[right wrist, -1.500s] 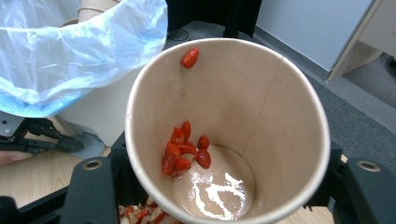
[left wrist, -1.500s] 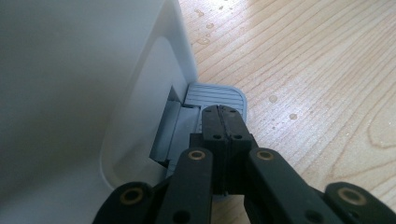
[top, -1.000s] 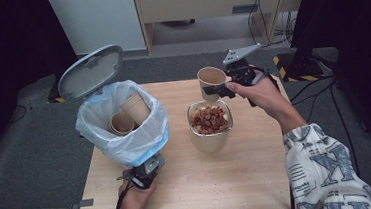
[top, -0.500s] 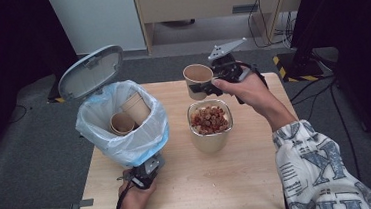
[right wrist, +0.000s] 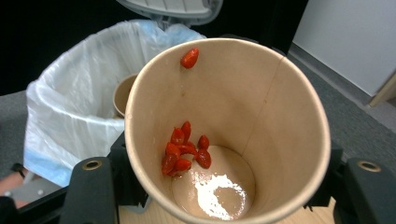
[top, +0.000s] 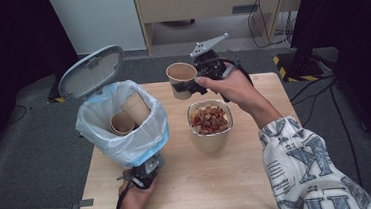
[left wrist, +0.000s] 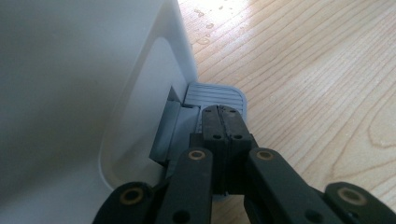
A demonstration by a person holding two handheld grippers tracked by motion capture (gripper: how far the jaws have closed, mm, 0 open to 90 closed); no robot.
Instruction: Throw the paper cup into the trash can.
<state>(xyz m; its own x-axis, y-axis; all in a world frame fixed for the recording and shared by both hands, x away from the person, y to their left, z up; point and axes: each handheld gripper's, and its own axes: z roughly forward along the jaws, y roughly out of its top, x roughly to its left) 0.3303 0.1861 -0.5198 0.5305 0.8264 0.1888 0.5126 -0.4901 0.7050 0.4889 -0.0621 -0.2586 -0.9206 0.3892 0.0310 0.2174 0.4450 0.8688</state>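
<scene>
My right gripper (top: 194, 86) is shut on a brown paper cup (top: 182, 79), held in the air above the table's far edge, between the bin and the bowl. In the right gripper view the cup (right wrist: 280, 116) holds a few red berries (right wrist: 183, 151) stuck to its wall and bottom. A white pedal bin (top: 126, 139) lined with a plastic bag stands at the left with its lid (top: 90, 72) up; two paper cups (top: 129, 114) lie inside. My left gripper (top: 141, 175) is shut, its jaws pressing on the bin's grey pedal (left wrist: 215, 95).
A paper bowl (top: 211, 142) full of red and brown dried fruit stands mid-table, just below the held cup. The wooden table (top: 220, 192) has bare room at front and right. A cabinet and cables stand beyond the far edge.
My right gripper has carried the paper cup leftward from the table's far right toward the bin. The left gripper stays on the pedal and the lid stays up.
</scene>
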